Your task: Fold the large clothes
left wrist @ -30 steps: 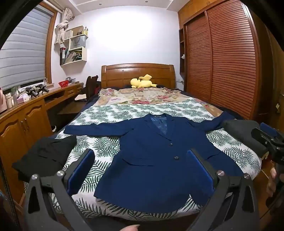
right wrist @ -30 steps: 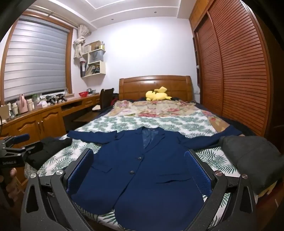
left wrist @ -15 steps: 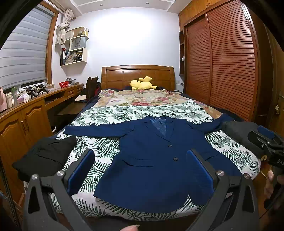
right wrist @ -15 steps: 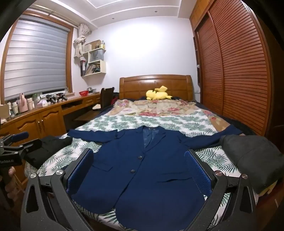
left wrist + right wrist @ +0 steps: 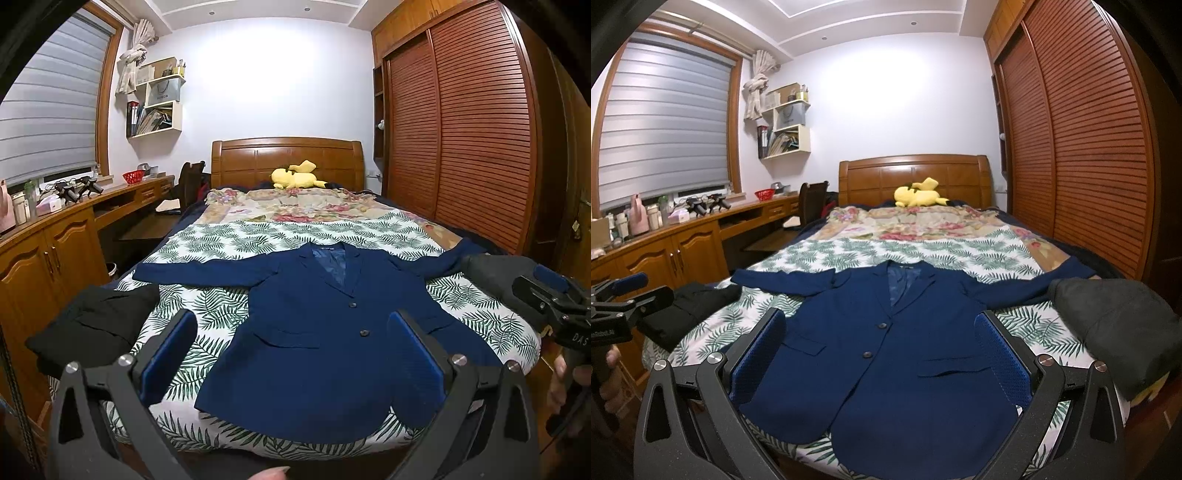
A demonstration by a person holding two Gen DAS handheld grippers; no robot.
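Note:
A navy blue blazer [image 5: 325, 332] lies flat, front up and buttoned, on the foot of the bed, sleeves spread to both sides; it also shows in the right wrist view [image 5: 886, 354]. My left gripper [image 5: 291, 332] is open and empty, held above the hem at the bed's foot. My right gripper [image 5: 879, 332] is open and empty, also held short of the hem. The right gripper also appears at the right edge of the left wrist view [image 5: 554, 299], and the left gripper shows at the left edge of the right wrist view [image 5: 624, 299].
A folded black garment [image 5: 92, 328] lies at the bed's left front corner and a dark grey one [image 5: 1115, 328] at the right. The bed [image 5: 295, 236] has a leaf-print cover and a yellow plush toy [image 5: 295, 177]. A wooden desk [image 5: 55, 236] runs left, a wardrobe [image 5: 461, 147] right.
Both grippers have risen and drawn back slightly, so the blazer sits a little lower in view. The jaws stay open and the blazer has not moved.

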